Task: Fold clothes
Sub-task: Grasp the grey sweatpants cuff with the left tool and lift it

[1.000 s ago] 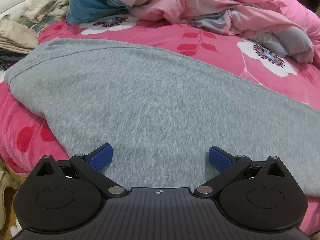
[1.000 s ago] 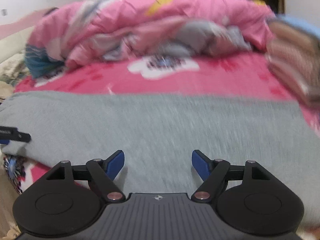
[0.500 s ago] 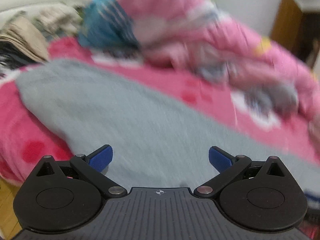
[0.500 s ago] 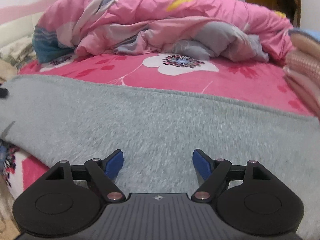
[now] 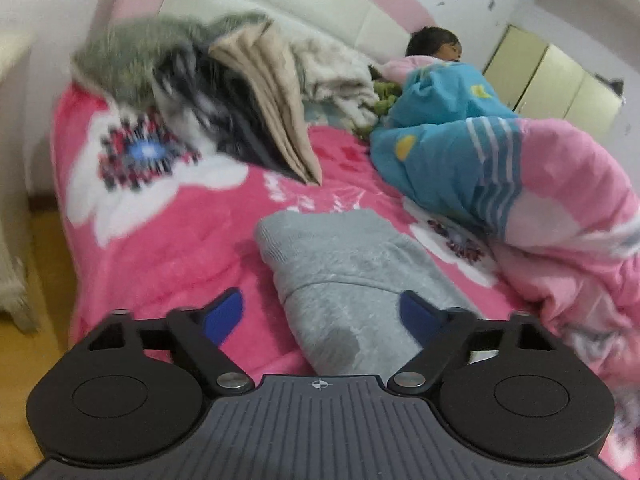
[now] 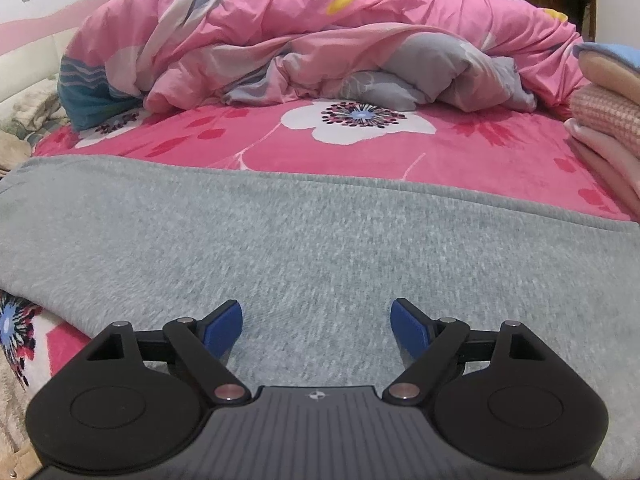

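Over the bed's left edge, my left tongs (image 5: 320, 316) have swung round from the flat middle of the grey garment (image 5: 352, 276) to its narrow end, jaws closing but pinching nothing yet, ready for a lengthwise fold. Rightward, my right tongs (image 6: 318, 322) hover spread and widening over the cloth, while the clothes pile (image 5: 240, 100) and bunched quilt (image 6: 320, 40) crowd the far edge.

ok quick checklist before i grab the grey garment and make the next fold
1. Grey garment lies flat on the bed: ok.
2. Left gripper lined up over the garment's narrow end: ok, jaws closing, pads not pressing yet.
3. Right gripper over the cloth: ok, jaws opening, nothing gripped.
4. Pink quilt clear of the garment: ok.
5. Pile of clothes clear of the garment: ok.
6. Garment's far end: cannot tell, out of frame.
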Demonstrator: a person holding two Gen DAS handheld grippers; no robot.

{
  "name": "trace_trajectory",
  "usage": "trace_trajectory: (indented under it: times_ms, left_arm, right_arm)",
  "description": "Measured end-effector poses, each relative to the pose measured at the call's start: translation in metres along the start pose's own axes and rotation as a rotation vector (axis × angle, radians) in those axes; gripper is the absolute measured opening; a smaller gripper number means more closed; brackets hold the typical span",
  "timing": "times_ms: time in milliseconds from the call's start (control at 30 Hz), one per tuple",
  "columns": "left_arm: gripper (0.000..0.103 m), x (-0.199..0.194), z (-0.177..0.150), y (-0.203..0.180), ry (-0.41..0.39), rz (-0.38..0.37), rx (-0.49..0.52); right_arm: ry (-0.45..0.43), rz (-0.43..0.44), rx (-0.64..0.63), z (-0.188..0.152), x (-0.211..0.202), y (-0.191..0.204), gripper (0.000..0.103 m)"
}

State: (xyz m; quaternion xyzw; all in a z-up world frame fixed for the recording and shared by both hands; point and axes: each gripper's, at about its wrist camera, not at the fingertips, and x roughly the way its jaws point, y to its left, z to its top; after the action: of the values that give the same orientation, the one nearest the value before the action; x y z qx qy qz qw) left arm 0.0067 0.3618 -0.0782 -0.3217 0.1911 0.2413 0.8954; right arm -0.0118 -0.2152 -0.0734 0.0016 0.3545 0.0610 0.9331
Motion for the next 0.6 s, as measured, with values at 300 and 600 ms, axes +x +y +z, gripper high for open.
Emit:
trace_trajectory:
  times_ms: [300,600]
  left_arm:
    - [0.065,0.042,0.004,0.044,0.034,-0.11,-0.227]
    - [0.034,0.052,0.009,0.038,-0.013,-0.124,-0.196]
  right_arm:
    - [0.034,-0.033,0.0,0.005,0.004,0.005,0.086]
    - [0.041,-0.053,0.005,0.006,0.006,0.009,0.088]
